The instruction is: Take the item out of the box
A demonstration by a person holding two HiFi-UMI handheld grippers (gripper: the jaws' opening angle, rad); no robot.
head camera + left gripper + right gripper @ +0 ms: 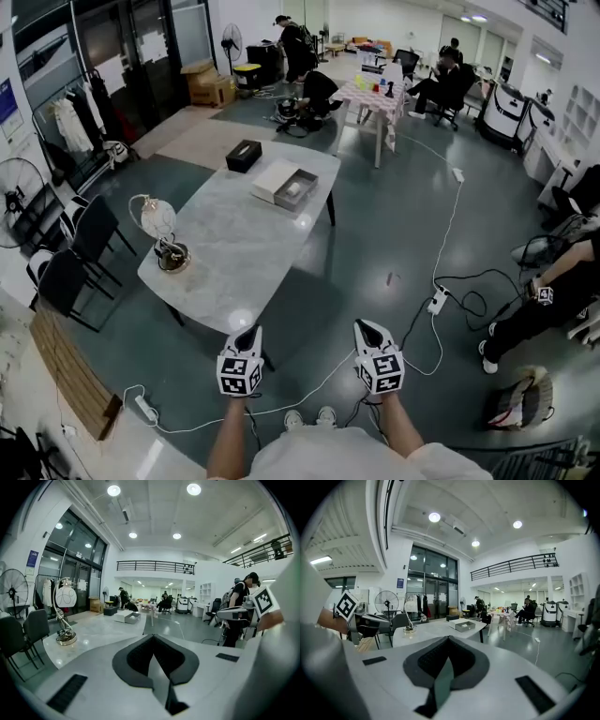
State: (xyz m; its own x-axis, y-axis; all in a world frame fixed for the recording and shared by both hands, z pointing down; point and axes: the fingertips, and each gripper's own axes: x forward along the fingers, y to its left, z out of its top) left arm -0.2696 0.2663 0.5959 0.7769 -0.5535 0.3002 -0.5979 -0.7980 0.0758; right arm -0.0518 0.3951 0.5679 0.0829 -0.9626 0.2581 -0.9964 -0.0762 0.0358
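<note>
Head view. Box [311, 181], item [292, 190] inside: far across table [234, 253], straight ahead between left gripper [246, 336] and right gripper [368, 331]; both jaws together, empty.

The table [234, 253] is pale grey with faint marble veining. The open box [302, 192] is grey and its lid [272, 179] white; the small box [244, 156] behind looks black. The left gripper [247, 333] and right gripper [367, 327] wear black-and-white square markers.

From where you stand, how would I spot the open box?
Find the pale marble table. At its far end sits the open grey box, white item inside, beside a flat white lid; the black box nearby is closed.
</note>
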